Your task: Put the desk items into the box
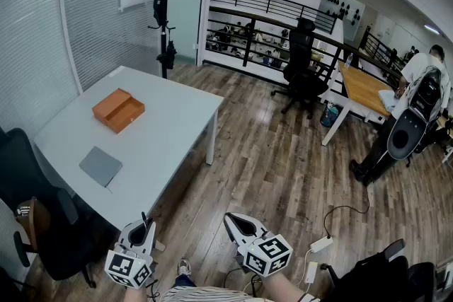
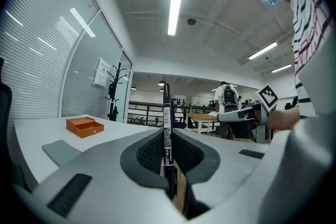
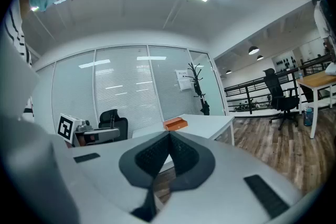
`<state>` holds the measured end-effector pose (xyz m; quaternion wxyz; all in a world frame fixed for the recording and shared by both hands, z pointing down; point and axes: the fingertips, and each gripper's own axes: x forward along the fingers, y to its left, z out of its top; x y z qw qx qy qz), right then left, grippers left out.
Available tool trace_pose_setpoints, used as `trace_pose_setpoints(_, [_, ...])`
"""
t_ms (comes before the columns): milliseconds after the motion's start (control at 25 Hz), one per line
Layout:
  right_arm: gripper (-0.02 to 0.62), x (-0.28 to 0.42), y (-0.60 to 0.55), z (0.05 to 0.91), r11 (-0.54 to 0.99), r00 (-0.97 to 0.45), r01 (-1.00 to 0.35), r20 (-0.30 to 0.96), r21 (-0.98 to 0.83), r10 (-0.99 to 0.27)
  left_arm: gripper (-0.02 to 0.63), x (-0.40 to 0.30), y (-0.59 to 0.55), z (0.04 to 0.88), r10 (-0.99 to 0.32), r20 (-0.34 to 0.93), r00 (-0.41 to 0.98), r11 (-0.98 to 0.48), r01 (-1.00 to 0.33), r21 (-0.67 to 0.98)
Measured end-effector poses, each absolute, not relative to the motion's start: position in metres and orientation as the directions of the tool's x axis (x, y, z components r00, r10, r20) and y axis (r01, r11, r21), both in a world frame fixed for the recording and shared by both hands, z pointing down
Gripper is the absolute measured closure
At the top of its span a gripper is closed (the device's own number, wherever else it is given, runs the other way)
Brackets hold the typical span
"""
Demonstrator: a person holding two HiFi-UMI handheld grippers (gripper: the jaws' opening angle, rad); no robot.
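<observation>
An open orange box [image 1: 118,109] lies on the white table [image 1: 177,117], far ahead of both grippers, with a grey notebook [image 1: 100,165] nearer on the same table. My left gripper [image 1: 144,225] hangs off the table's near corner, shut on a black pen [image 2: 167,128] that stands upright between the jaws. The left gripper view shows the box [image 2: 84,126] and the notebook [image 2: 60,150] off to the left. My right gripper [image 1: 231,220] is over the wooden floor, shut with nothing in it. In the right gripper view [image 3: 169,136] the box [image 3: 175,124] is far ahead.
A black office chair [image 1: 35,216] stands at the table's near left. A coat rack [image 1: 164,3] is behind the table. On the floor to the right lies a power strip [image 1: 320,244]. A person with a backpack [image 1: 417,102] stands by a wooden desk [image 1: 364,88].
</observation>
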<state>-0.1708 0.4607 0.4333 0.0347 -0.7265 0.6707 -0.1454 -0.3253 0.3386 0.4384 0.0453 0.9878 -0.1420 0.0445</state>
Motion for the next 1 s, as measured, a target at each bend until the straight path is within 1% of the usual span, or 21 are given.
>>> trace_pose_setpoints(360, [0.569,-0.161,0.398,0.432,-0.097,0.061,-0.973,0.170,-0.211,-0.984,0.568,-0.304,0.279,0.444,-0.248,0.101,0.964,-0.961,-0.258,0.104])
trace_pose_setpoints(760, [0.568,-0.136,0.331,0.439,-0.229,0.190,-0.939,0.168,-0.256,-0.967,0.568,-0.290,0.198,0.446,-0.172,0.108,0.979,-0.979,-0.182,0.096])
trace_pose_setpoints(1000, [0.568,-0.132,0.301,0.449,-0.233,0.187,-0.940,0.194,-0.248,-0.963,0.568,-0.284,0.157,0.452,-0.177,0.118,0.977,-0.977,-0.189,0.101])
